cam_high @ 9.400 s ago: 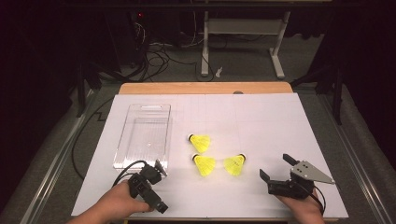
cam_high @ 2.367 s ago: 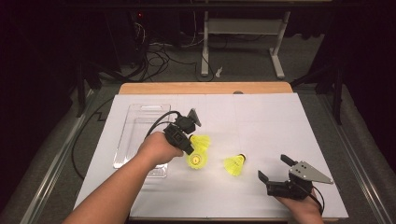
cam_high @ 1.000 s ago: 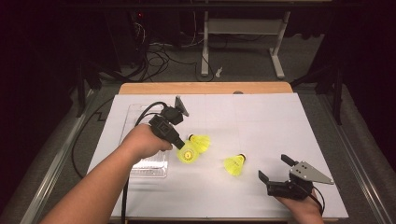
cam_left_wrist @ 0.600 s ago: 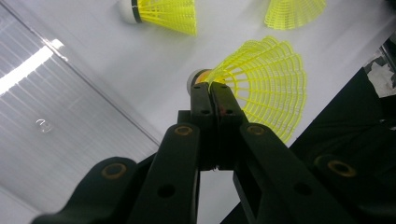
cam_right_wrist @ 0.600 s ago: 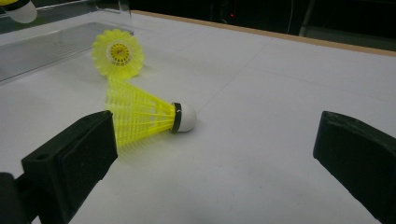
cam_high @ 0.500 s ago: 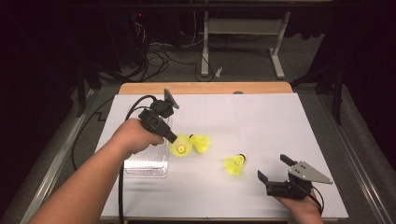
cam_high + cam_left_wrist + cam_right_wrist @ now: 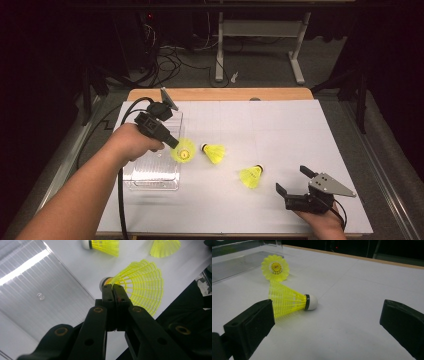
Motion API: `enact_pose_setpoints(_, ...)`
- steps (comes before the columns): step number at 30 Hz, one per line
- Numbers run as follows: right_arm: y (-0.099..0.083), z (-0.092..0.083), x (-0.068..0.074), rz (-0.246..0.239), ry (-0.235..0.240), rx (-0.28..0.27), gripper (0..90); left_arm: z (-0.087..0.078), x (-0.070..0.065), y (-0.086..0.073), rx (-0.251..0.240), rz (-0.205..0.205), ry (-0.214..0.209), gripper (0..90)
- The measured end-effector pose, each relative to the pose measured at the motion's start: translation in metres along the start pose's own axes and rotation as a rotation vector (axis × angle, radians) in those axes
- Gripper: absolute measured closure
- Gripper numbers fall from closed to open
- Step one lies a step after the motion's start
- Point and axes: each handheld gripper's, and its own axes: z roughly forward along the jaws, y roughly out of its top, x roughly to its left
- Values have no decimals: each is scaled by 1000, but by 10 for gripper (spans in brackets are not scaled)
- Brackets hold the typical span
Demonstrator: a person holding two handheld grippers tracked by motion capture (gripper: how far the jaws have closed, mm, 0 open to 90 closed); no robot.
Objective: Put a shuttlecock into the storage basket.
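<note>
Shuttlecock (image 7: 183, 150), a yellow one, hangs pinched in the left gripper (image 7: 172, 142) right at the near-right edge of the clear tray (image 7: 150, 177). In the left gripper view the jaws are pressed together on the skirt's edge next to the cork, with the mesh fanning out to one side of them; the tray's ribbed floor lies off to the other side of the jaws there, and white table (image 7: 280, 135) lies under the shuttlecock. So the carried piece looks lifted and at the tray's rim, but not yet over its floor.

Two more shuttlecocks lie on the table away from the tray: the second (image 7: 214, 152) just beside the held one, on its side, and the third (image 7: 250, 176) farther off, toward the right gripper (image 7: 295, 187). That gripper rests at the table's near edge with its jaws wide apart and nothing between them; its own view looks across the third shuttlecock, cork pointing to the right there.

The step in hand, as I judge it, is the carry into the tray. The next move calls for bringing the held shuttlecock further over the tray's floor, lowering it inside the walls, then parting the jaws. The grip is on thin mesh, so a slow release should keep the piece from snagging or bouncing out.
</note>
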Motion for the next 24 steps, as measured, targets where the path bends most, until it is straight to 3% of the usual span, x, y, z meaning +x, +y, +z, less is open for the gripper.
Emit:
enact_pose_setpoints(13,1,-1,0,-1,-2,-3,2,-7,21,-15,1,-49,12,893)
enact_pose_setpoints(24,0,0,0,-1,-1,1,3,-12,45,-35,-12,-116,24,893)
